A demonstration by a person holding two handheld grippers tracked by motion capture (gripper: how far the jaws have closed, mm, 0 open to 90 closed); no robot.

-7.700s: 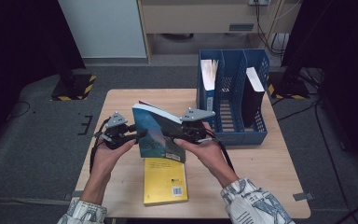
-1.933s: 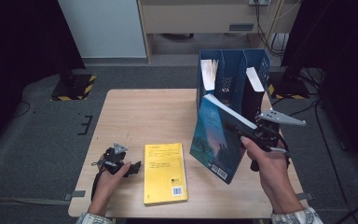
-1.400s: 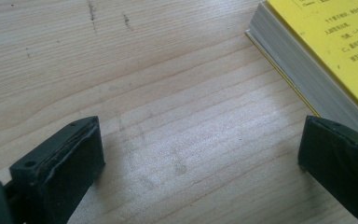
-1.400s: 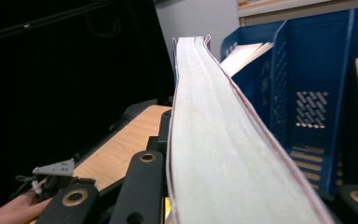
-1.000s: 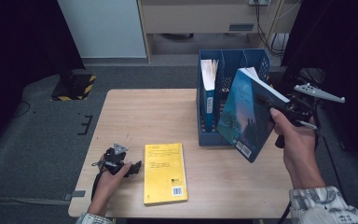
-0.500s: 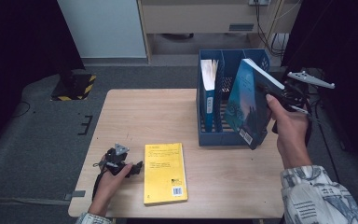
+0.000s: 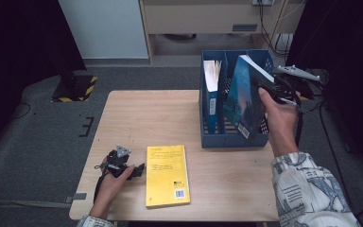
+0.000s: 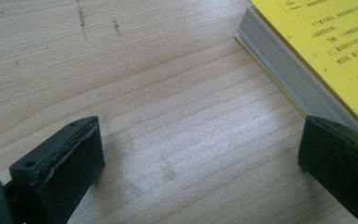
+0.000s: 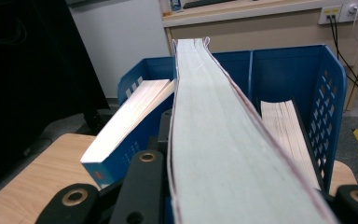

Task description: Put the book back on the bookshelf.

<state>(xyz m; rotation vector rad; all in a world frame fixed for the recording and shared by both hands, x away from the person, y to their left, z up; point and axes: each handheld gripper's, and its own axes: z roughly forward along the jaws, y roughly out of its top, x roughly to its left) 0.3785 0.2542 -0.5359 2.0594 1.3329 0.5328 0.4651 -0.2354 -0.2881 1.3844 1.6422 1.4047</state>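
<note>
We hold our right arm raised and stretched forward, its right claw (image 7: 269, 90) clamped on the teal book (image 7: 243, 101), which stands tilted over the blue file rack (image 7: 231, 139). Our left claw (image 7: 123, 165) rests on the bench (image 7: 142, 118), jaws wide and empty, beside the yellow book (image 7: 167, 175).

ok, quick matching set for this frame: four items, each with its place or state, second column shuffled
1. teal book
2. yellow book
3. left gripper
4. blue file holder

a. open, resting on the table
b. flat on the table
c. clamped in the right gripper, over the holder
d. standing at the table's far right

Pairs: 1-c, 2-b, 3-a, 4-d
</note>
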